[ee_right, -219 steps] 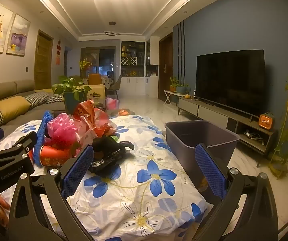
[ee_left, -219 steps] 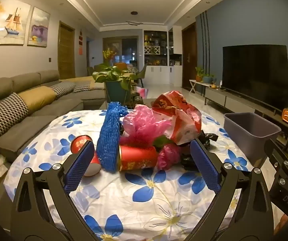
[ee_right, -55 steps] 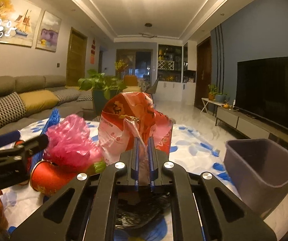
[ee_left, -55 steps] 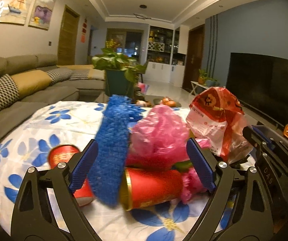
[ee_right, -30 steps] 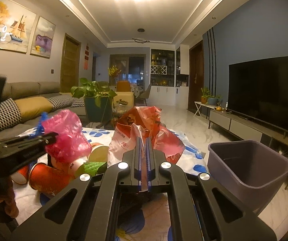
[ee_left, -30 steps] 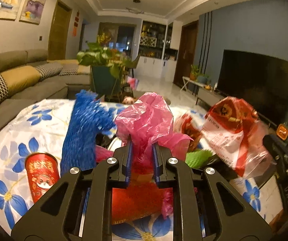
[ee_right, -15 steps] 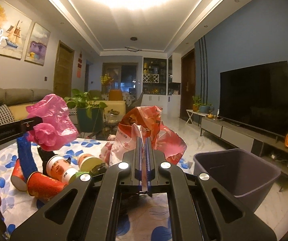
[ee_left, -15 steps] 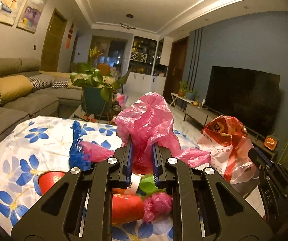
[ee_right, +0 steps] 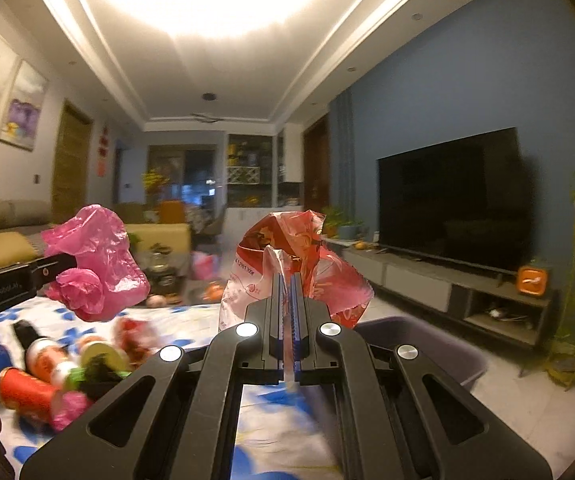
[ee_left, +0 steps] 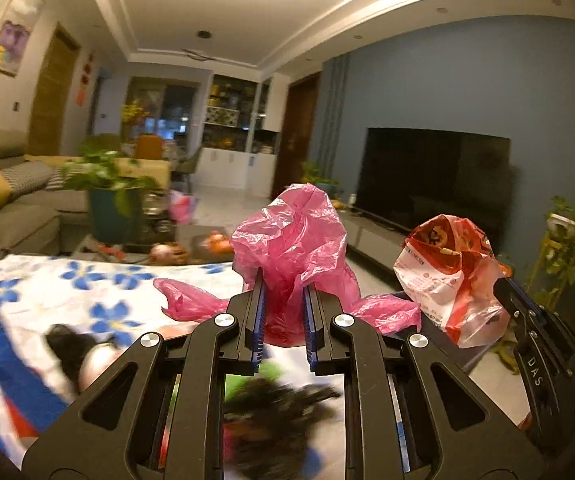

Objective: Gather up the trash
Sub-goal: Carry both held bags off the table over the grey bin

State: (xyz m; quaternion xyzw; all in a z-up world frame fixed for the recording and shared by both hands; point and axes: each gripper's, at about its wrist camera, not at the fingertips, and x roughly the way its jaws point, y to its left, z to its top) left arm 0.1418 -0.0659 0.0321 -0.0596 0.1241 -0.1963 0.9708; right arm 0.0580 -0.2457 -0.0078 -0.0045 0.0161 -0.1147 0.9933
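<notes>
My left gripper [ee_left: 283, 300] is shut on a crumpled pink plastic bag [ee_left: 295, 236] and holds it up above the table; the bag also shows at the left of the right wrist view [ee_right: 95, 264]. My right gripper [ee_right: 286, 300] is shut on a red and white plastic bag [ee_right: 299, 252], lifted above the table, beside the grey bin [ee_right: 419, 344]. That bag also shows at the right of the left wrist view [ee_left: 447, 272]. Red cups [ee_right: 23, 394], cans and a black bag [ee_left: 279, 404] lie on the table.
The table has a white cloth with blue flowers [ee_left: 99, 292]. A sofa [ee_left: 3, 204] is at the left. A potted plant [ee_left: 107, 200] stands behind the table. A TV [ee_right: 447, 200] on a low cabinet is at the right.
Both grippers have risen and swung right with their bags. The pink bag hangs higher above the table, and the red and white bag is nearer the grey bin.
</notes>
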